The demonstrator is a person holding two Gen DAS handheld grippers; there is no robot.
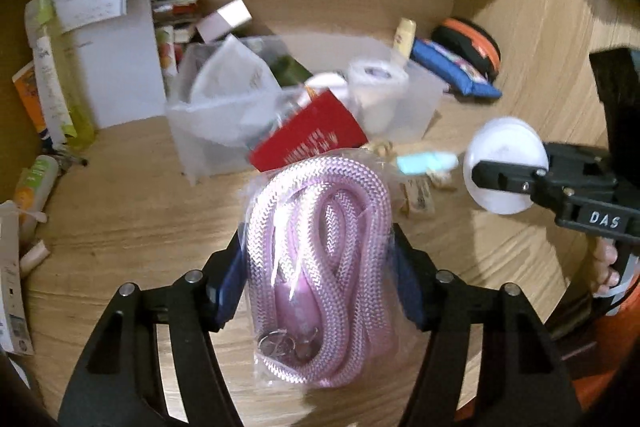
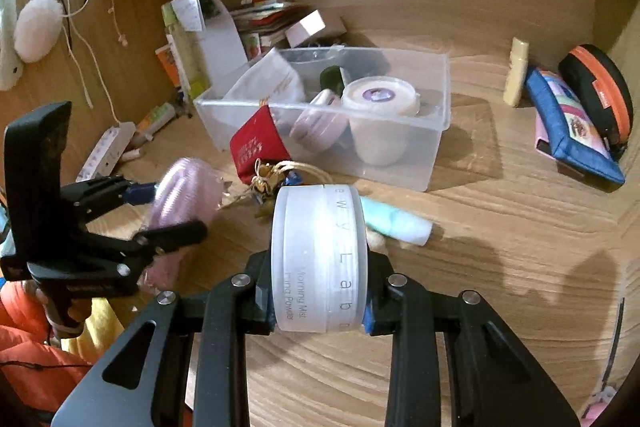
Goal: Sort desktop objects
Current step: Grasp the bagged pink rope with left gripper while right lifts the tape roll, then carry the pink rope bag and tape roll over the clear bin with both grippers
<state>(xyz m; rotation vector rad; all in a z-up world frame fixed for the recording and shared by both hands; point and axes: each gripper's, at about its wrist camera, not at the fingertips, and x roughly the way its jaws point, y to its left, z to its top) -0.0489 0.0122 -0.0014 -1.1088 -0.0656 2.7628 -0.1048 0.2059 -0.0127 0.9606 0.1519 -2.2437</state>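
Note:
My left gripper (image 1: 318, 291) is shut on a clear bag of coiled pink rope (image 1: 320, 259), held above the wooden desk; the left gripper also shows in the right wrist view (image 2: 168, 211) with the pink rope bag (image 2: 184, 195). My right gripper (image 2: 318, 301) is shut on a round frosted white powder jar (image 2: 318, 259); the right gripper (image 1: 486, 173) and the jar (image 1: 506, 165) show at the right of the left wrist view. A clear plastic bin (image 2: 436, 131) behind them holds a white tub (image 2: 378, 107), a pink compact and a paper packet. A red pouch (image 2: 256, 147) leans on the bin's front.
A light blue tube (image 2: 400, 223) and a bunch of keys (image 2: 268, 179) lie on the desk before the bin (image 1: 424, 107). A blue pouch (image 2: 568, 131), an orange-rimmed black case (image 2: 600, 91) and a cream stick (image 2: 516, 71) sit far right. Boxes and papers (image 2: 216, 39) stand behind left.

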